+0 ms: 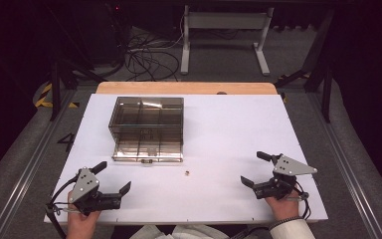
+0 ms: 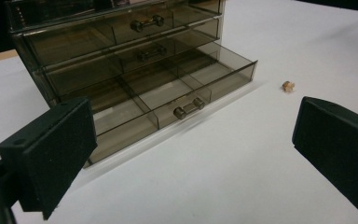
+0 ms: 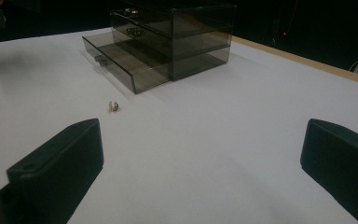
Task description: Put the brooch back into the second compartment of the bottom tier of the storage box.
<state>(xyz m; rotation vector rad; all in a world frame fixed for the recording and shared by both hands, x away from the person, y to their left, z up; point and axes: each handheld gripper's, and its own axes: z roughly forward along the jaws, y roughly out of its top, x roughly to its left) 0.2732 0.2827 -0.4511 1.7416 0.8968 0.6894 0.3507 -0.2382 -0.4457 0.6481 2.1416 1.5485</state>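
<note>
Both tools, left tool (image 1: 113, 179) and right tool (image 1: 254, 169), are sitting wide apart, empty; that tiny earring (image 1: 187, 173) at frame center is probably skittering off if pinched sloppily.

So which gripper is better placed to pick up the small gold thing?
Probably the left gripper: open, and slightly nearer the small gold thing than the right gripper, though the gap is modest.

Each black hand-held gripper, left (image 1: 113, 177) and right (image 1: 257, 168), carries a grey three-cornered plate with dark screws and trails a black cable, and the person's right sleeve (image 1: 292, 229) is white
</note>
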